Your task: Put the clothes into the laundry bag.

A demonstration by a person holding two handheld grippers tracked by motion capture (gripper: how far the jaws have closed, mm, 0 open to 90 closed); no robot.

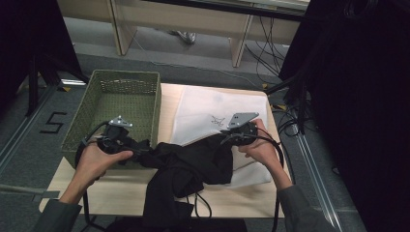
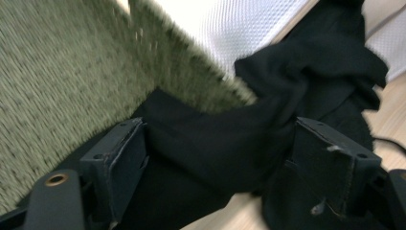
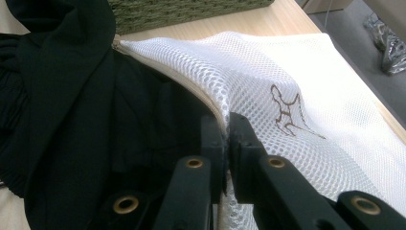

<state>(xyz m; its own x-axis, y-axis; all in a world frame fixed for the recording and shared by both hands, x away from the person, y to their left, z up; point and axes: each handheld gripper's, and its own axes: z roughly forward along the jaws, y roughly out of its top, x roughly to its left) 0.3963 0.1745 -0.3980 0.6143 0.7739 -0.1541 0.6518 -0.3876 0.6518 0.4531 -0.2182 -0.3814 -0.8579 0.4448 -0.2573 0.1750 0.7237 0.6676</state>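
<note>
**Now the black cloth sits half inside the mesh bag**

Right gripper (image 3: 225, 139), jaws pressed together, pinches the rim of the white mesh bag (image 3: 297, 81), holding its mouth up. Black garment (image 1: 188, 164) spills from that mouth toward the green basket (image 1: 96, 104) just left of the bag. Left gripper (image 2: 215, 158), jaws spread wide, has cloth lying loose between them, beside the basket's wall.

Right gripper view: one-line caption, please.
Right hand-held gripper shut on the white mesh bag's opening edge, black garment partly inside.
</note>
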